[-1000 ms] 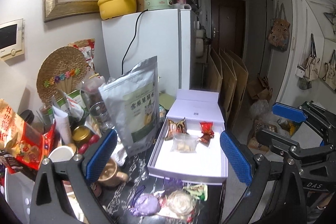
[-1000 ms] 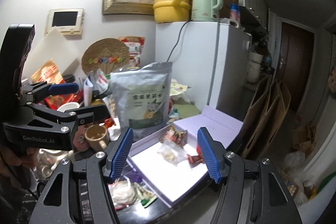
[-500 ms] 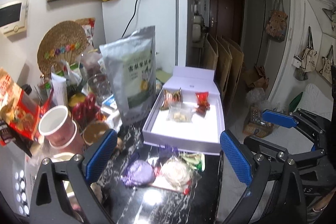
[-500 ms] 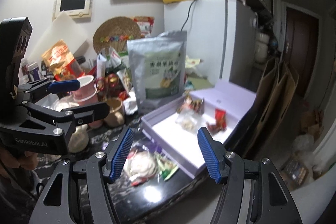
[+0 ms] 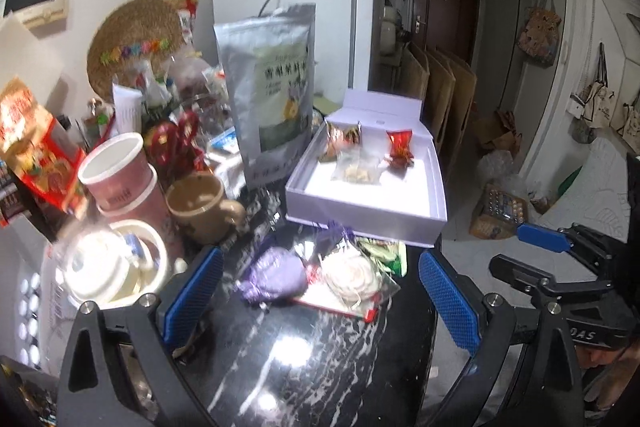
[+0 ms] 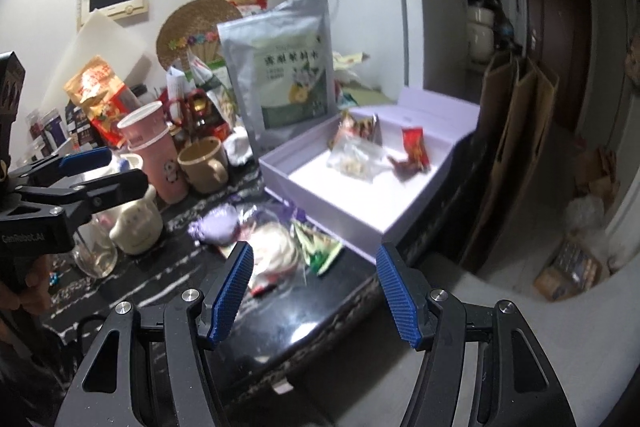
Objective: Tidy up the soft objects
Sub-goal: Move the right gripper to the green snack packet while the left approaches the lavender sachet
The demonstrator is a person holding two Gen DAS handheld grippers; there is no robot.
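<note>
An open white box (image 5: 438,187) (image 6: 320,201) on the black marble counter holds a brown-orange snack packet (image 5: 340,137), a clear bag (image 5: 358,171) and a red packet (image 5: 400,147). In front of the box lie a purple pouch (image 5: 276,275) (image 6: 218,227), a clear packet with a white round pastry (image 5: 352,277) (image 6: 274,247) and a green packet (image 5: 382,251) (image 6: 320,247). My left gripper (image 5: 320,295) is open and empty, just in front of these. My right gripper (image 6: 316,291) is open and empty, above the counter edge near the pastry and green packet.
A tall silver pouch (image 5: 276,95) stands left of the box. Pink cups (image 5: 120,179), a tan mug (image 5: 200,203) and snack bags crowd the left side. A white fridge (image 5: 320,7) stands behind. The counter drops off on the right to the floor.
Both grippers have pulled back and lowered, so the box looks farther away and the loose packets in front of it have come into full view. Both stay open.
</note>
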